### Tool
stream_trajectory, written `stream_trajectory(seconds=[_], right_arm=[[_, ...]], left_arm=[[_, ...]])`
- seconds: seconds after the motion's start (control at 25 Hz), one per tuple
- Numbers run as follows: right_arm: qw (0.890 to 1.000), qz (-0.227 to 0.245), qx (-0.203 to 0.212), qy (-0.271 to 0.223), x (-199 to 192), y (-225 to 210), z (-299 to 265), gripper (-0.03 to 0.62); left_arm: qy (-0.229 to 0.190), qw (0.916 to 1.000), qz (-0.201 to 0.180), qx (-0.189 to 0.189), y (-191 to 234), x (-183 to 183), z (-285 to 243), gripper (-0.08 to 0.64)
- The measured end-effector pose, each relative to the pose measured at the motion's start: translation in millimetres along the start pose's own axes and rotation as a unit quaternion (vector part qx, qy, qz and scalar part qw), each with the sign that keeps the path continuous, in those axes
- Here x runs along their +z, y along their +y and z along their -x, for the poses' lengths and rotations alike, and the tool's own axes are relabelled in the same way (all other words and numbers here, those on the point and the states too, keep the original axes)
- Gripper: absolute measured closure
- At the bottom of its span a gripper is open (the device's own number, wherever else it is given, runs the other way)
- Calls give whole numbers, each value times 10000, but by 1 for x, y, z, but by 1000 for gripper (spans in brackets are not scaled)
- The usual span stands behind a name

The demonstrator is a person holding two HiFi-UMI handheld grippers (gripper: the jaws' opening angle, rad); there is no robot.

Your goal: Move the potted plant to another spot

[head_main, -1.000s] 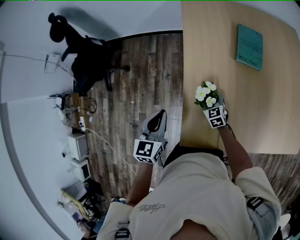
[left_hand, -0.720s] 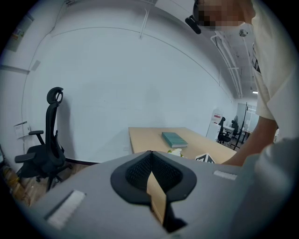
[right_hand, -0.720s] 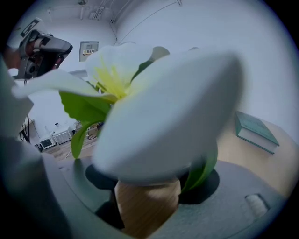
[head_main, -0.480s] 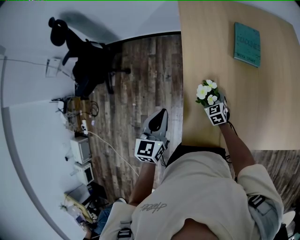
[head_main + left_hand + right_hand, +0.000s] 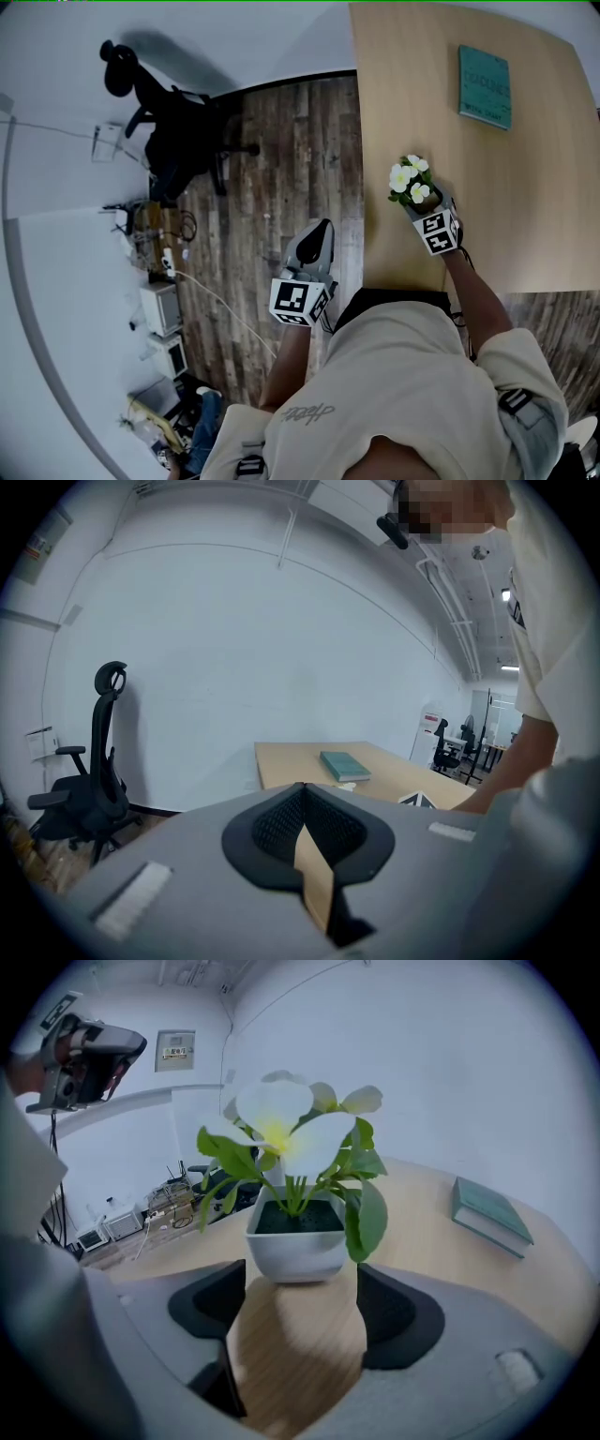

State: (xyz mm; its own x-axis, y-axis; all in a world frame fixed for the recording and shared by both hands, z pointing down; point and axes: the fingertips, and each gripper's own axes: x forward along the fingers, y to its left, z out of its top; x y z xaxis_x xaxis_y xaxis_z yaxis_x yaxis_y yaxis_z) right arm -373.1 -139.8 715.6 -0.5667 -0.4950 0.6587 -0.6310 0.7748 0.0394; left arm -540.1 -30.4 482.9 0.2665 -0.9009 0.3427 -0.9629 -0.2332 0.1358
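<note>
- Location of task item: the potted plant [image 5: 295, 1241] stands upright on the table [image 5: 525, 206]. In the head view it is near the table's left edge and well apart from the teal book [image 5: 485, 86].
- State, right gripper [image 5: 302, 1277]: the jaws stand wide apart and have just been opening. The white pot sits at the mouth of the jaws, just beyond the 2 pads, with a clear gap on each side. No pad presses on it.
- State, left gripper [image 5: 302, 799]: the jaws are together with nothing between them. The unit hangs over the wooden floor [image 5: 281, 169] beside the table and takes no part.
- Step in hand: the pot rests free on the table in front of open jaws. This fits 2 readings, approach before pickup or let-go after set-down. The views do not settle which.
- Next move, reading 1: advance the right gripper level until the pads flank the pot walls below the leaves. Close on the pot, then lift straight up.
- Next move, reading 2: draw the right gripper straight back, keeping both pads clear of the pot and of the low leaf on the right.
- Caution: the plant looks light and top-heavy. An off-centre pad contact is likely to tip or slide it.
</note>
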Motion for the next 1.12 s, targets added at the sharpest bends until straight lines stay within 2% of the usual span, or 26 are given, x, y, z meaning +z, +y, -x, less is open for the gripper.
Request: stream_trajectory(seconds=[0.32,0.4,0.6,0.8,0.84,1.12], right_arm=[[9995,-291,14,-132,-13,9,42,219],[9989,-424,24,-196,-14,13,54,241],[9972,-539,-78,-507,-2,15,88,339],[9946,-589,-211,-830,16,11,118,574],[9941,-581,-199,-890,20,12,123,589],[9921,-326,-103,-1208,47,23,151,589]], left_arm=[[-141,9997,-67,-188,-14,-2,3,543],[-171,9996,-92,-224,-19,-2,4,543],[-226,9992,-130,-314,-27,-2,9,543],[-292,9988,-184,-346,-31,-1,14,543],[-298,9988,-198,-345,-32,-1,15,543],[-371,9979,-268,-450,-35,7,12,543]])
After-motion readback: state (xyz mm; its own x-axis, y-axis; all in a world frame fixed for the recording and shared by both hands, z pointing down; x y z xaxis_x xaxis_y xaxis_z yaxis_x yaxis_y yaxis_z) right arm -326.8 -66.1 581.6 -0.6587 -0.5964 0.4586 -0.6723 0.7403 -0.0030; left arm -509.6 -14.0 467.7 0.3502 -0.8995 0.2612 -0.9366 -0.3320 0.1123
